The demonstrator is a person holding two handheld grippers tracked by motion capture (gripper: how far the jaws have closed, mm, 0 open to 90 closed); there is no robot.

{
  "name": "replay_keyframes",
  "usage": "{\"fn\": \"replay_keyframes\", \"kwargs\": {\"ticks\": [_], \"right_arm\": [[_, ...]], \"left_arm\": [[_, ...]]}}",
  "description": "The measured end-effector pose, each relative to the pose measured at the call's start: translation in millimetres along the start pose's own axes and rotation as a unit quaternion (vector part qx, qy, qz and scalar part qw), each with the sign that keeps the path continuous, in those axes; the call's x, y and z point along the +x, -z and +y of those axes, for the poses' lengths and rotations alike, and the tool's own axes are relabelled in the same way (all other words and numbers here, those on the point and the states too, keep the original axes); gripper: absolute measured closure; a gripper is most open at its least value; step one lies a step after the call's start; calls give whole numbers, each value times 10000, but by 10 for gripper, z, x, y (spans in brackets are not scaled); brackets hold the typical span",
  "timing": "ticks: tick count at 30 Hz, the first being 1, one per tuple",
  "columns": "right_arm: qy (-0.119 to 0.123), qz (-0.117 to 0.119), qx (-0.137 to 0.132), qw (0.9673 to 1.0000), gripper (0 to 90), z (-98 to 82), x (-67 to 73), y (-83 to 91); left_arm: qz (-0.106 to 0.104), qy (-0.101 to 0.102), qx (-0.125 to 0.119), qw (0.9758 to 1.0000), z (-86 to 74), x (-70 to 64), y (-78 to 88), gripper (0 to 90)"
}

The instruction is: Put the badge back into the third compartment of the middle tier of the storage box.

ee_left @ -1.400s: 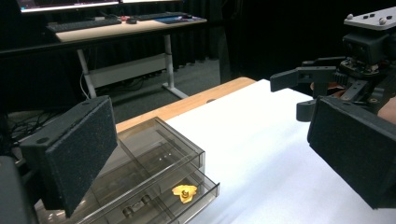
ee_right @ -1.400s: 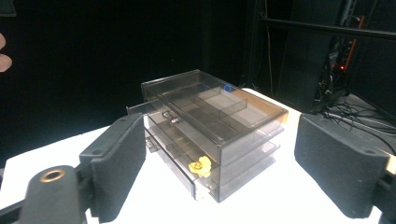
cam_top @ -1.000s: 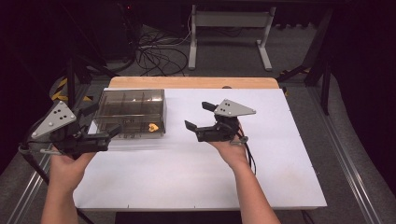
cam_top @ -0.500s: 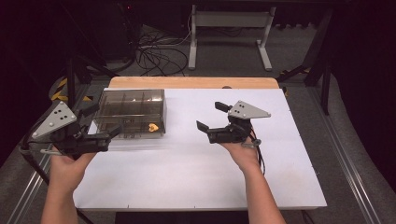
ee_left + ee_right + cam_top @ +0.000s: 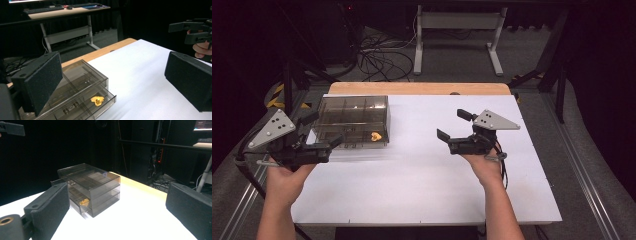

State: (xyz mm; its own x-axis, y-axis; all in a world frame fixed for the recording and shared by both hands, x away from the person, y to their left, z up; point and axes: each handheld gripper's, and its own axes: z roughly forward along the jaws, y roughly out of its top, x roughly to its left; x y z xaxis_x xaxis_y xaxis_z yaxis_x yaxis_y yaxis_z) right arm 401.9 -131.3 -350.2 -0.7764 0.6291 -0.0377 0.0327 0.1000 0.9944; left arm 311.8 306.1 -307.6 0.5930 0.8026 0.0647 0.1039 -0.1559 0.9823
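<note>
A smoky clear drawer box (image 5: 352, 119) stands at the back left of the white table top (image 5: 422, 185). Its bottom drawer (image 5: 98, 106) is pulled out a little and holds a small gold piece (image 5: 375, 135) (image 5: 97, 100) (image 5: 84, 201). My left gripper (image 5: 321, 130) (image 5: 112, 75) is open at the box's front left corner, with nothing between its pads. My right gripper (image 5: 454, 124) (image 5: 117, 202) is open over the middle right of the table, well apart from the box (image 5: 92, 183) and pointing toward it. It appears far off as the right gripper (image 5: 192, 28) in the left gripper view.
A wooden strip (image 5: 422, 88) runs along the table's far edge. Behind it on the floor are a desk frame (image 5: 457, 30) and loose cables (image 5: 377, 55). Metal rails (image 5: 582, 165) flank the table. A small dark part (image 5: 70, 108) lies in the open drawer.
My right gripper has drawn back to the right, away from the box, still open. My left gripper and the box have not moved.
</note>
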Motion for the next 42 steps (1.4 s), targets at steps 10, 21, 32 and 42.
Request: {"fn": "replay_keyframes", "kwargs": {"ticks": [10, 21, 32, 42], "right_arm": [[-32, -131, -127, 9998, 52, -25, -102, 175], [-63, -247, -154, 9996, 53, -41, -179, 316], [-73, -369, -273, 9989, 56, -30, -255, 444], [-108, -491, -319, 9982, 57, -40, -342, 580]], "left_arm": [[-6, 15, 27, 10000, -13, 6, -20, 22], [2, 11, 47, 10000, -25, 10, -30, 22], [18, -7, 58, 10000, -36, 20, -28, 22], [21, -12, 59, 10000, -38, 27, -21, 22]]}}
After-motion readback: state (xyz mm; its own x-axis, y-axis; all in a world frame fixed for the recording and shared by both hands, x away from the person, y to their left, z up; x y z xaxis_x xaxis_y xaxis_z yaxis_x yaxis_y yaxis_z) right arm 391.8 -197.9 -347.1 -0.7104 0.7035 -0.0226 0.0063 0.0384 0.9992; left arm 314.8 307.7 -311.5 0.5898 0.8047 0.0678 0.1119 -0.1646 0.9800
